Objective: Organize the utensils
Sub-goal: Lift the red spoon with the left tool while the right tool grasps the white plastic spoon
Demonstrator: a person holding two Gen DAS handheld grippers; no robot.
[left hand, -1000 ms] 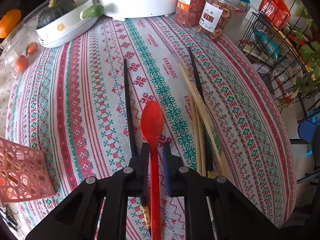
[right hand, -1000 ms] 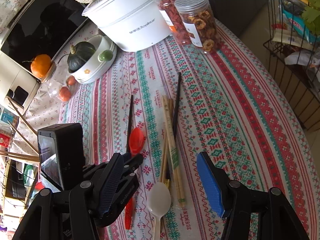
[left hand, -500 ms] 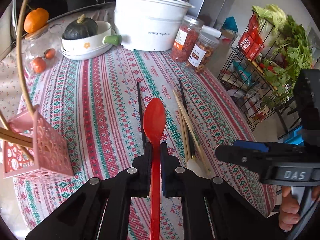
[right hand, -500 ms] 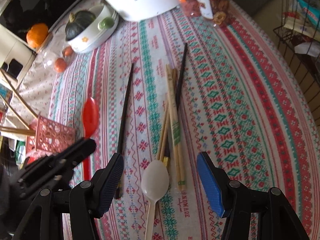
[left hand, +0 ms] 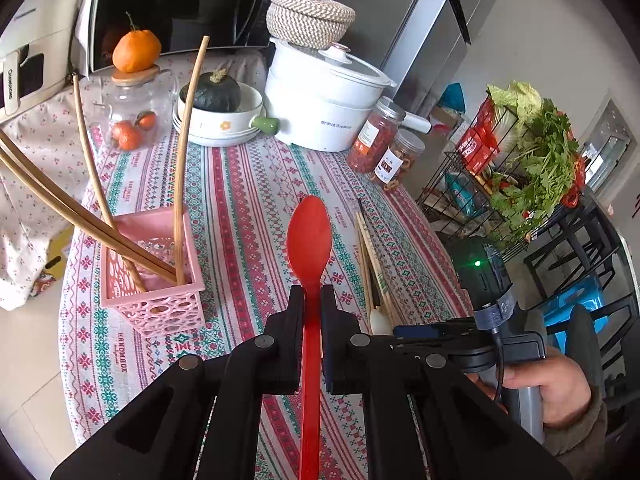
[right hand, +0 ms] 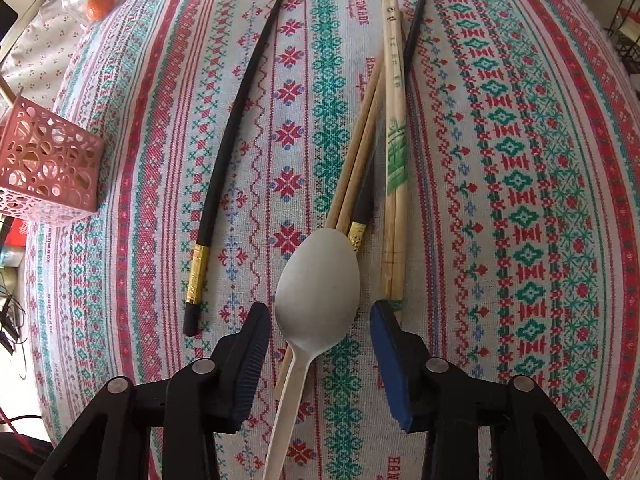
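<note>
On the patterned cloth (right hand: pixel 520 160) a white spoon (right hand: pixel 320 280) lies between the spread right gripper (right hand: pixel 316 344) jaws, overlapping chopsticks (right hand: pixel 360 160) — these may be snagged. A red spoon (left hand: pixel 309 236) is clamped aloft by the left gripper (left hand: pixel 311 304) — slippage is possible near the basket (left hand: pixel 160 304).

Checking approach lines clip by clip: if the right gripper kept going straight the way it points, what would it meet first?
Probably the white spoon: its bowl lies on the tablecloth between the open jaws of the right gripper, over the wooden chopsticks. The height above it is unclear.
</note>
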